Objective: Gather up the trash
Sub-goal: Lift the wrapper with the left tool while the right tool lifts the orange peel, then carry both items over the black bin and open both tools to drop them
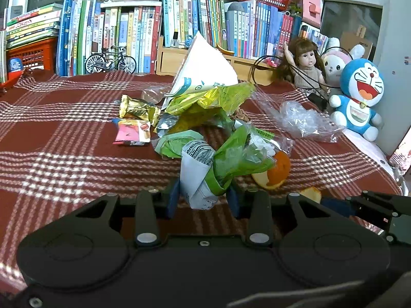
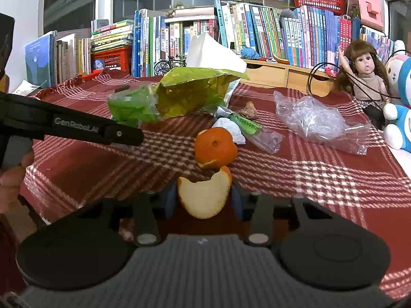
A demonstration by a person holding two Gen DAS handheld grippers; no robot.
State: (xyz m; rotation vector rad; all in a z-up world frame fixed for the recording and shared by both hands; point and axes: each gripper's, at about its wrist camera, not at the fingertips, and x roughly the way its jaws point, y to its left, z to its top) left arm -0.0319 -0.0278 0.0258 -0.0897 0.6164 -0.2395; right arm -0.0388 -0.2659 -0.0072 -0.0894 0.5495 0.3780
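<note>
In the left wrist view my left gripper [image 1: 203,199] is shut on a crumpled green and white plastic wrapper [image 1: 205,166], which stands up from between the blue pads. My right gripper [image 2: 204,201] is shut on a curved piece of orange peel [image 2: 204,195] just above the cloth. A larger domed orange peel [image 2: 215,148] lies right beyond it. Further back lies a trash pile: a yellow-green foil bag [image 1: 210,100], a white paper bag [image 1: 203,66], a gold wrapper [image 1: 138,109], a pink wrapper [image 1: 133,133], a clear plastic bag [image 1: 305,120] and a white tissue [image 2: 231,128].
A red plaid cloth [image 1: 64,159] covers the table. Along the back edge stand rows of books [image 1: 128,33], a model bicycle [image 1: 110,60] and a red basket [image 1: 33,51]. At the right sit a doll [image 1: 305,61] and a blue plush toy [image 1: 359,97]. A hand [image 2: 12,177] shows at the left.
</note>
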